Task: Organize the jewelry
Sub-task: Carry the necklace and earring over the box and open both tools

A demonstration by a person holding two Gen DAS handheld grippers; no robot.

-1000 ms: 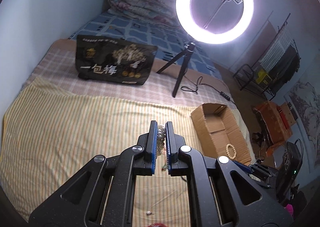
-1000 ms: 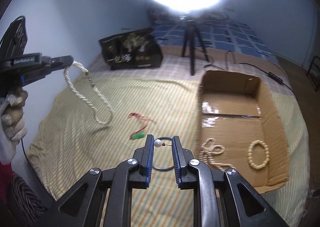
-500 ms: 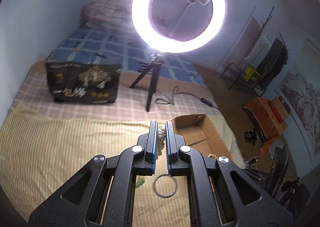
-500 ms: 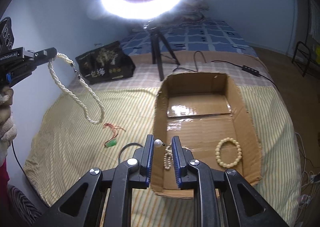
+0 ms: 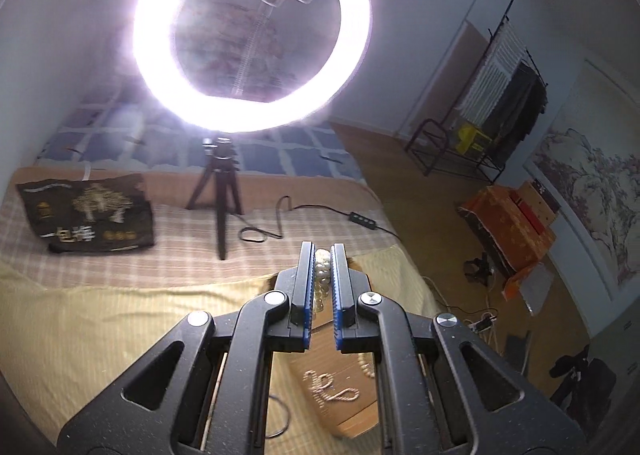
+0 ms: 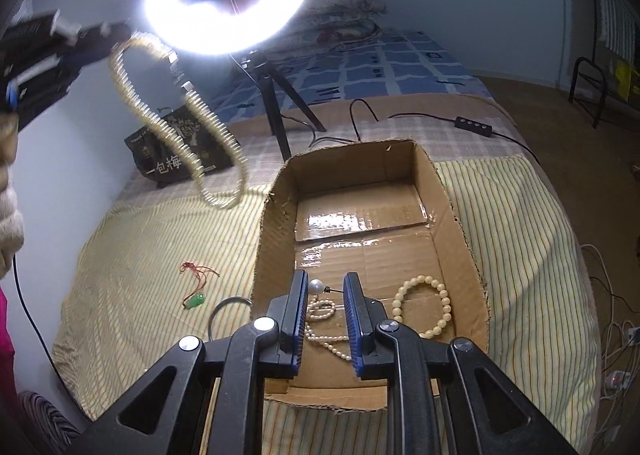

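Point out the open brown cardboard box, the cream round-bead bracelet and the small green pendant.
open brown cardboard box (image 6: 434, 183): right wrist view, right wall.
cream round-bead bracelet (image 6: 443, 305): right wrist view, right-side beads.
small green pendant (image 6: 195, 301): right wrist view, its middle.

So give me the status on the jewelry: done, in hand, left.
Done: a bead bracelet and a pearl strand lie in the box. In hand: the left gripper is shut on a long necklace, hanging in the air left of the box; the right gripper holds a pearl hoop over the box. Left: a red cord with a green charm on the bedspread.
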